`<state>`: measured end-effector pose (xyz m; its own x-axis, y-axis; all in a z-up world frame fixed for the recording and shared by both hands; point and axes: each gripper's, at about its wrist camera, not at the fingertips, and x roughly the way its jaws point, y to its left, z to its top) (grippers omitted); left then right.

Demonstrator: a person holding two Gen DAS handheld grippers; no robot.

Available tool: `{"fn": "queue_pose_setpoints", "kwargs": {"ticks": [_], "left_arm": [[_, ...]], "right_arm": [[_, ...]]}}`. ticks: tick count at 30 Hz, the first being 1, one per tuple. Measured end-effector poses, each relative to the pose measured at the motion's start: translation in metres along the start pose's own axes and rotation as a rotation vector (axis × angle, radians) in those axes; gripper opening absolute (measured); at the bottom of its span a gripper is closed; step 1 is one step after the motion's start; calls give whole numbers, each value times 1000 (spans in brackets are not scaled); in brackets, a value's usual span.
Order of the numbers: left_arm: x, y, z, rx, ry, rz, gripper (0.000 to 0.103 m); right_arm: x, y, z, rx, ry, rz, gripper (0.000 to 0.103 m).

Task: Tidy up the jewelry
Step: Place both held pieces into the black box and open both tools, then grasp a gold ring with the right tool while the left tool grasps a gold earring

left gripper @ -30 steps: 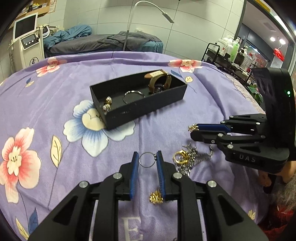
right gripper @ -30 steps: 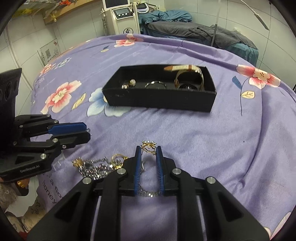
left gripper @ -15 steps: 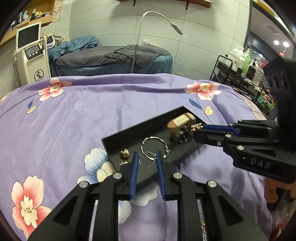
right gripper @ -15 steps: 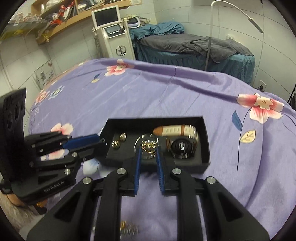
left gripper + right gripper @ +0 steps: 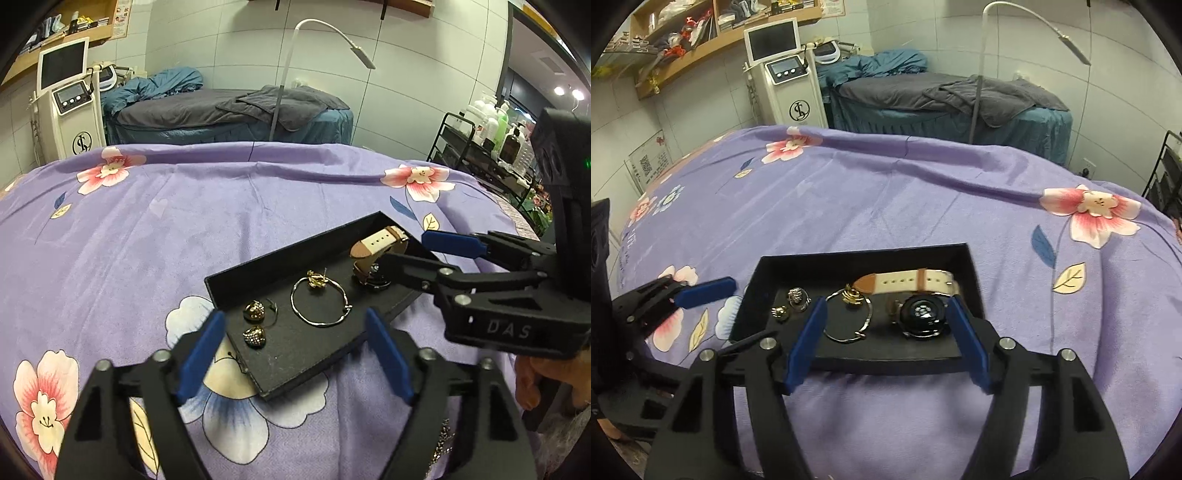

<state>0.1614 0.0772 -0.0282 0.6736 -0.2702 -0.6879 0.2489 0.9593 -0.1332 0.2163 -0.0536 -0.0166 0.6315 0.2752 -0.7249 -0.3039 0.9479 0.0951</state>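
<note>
Since the earlier frames both grippers have come from the loose jewellery on the purple floral sheet (image 5: 258, 206) up to the black tray (image 5: 295, 354), and what they pinched then now lies inside it; the left gripper (image 5: 295, 343) stands over the tray's near corner, its jaws have just been opening and now stand spread wide, nothing pressed between the blue pads; the right gripper (image 5: 886, 339) hangs over the tray's near edge, its jaws likewise just opened and spread, empty. Inside the tray, the large hoop (image 5: 320, 304) lies near the middle with a small gold earring (image 5: 317, 279) resting on its far rim; two round gold studded earrings (image 5: 255, 323) sit at the tray's left end, a thin small ring just beside them; the watch (image 5: 923, 312), cream strap looped over its dark face, fills the tray's right end. A few chain pieces (image 5: 441, 443) remain on the sheet, well short of the tray, towards the lower right of the left wrist view.
</note>
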Motion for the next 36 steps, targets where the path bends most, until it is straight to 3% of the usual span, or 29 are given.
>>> {"fn": "queue_pose_setpoints", "kwargs": {"ticks": [4, 7, 18, 24, 32, 36], "left_arm": [[-7, -2, -7, 37, 6, 47, 91], [-14, -4, -18, 55, 24, 23, 97], [-51, -15, -74, 73, 87, -52, 97], [-69, -14, -100, 41, 101, -48, 97], [-89, -29, -121, 116, 74, -118, 97], [-84, -45, -124, 166, 90, -149, 88]], "right_arm": [[-6, -6, -10, -15, 8, -19, 68], [-10, -12, -24, 1, 34, 7, 68], [-37, -4, -86, -21, 130, 99, 68], [-56, -4, -120, -22, 178, 125, 68], [-74, 5, -136, -108, 169, 148, 68], [-69, 11, -135, -132, 176, 159, 68]]}}
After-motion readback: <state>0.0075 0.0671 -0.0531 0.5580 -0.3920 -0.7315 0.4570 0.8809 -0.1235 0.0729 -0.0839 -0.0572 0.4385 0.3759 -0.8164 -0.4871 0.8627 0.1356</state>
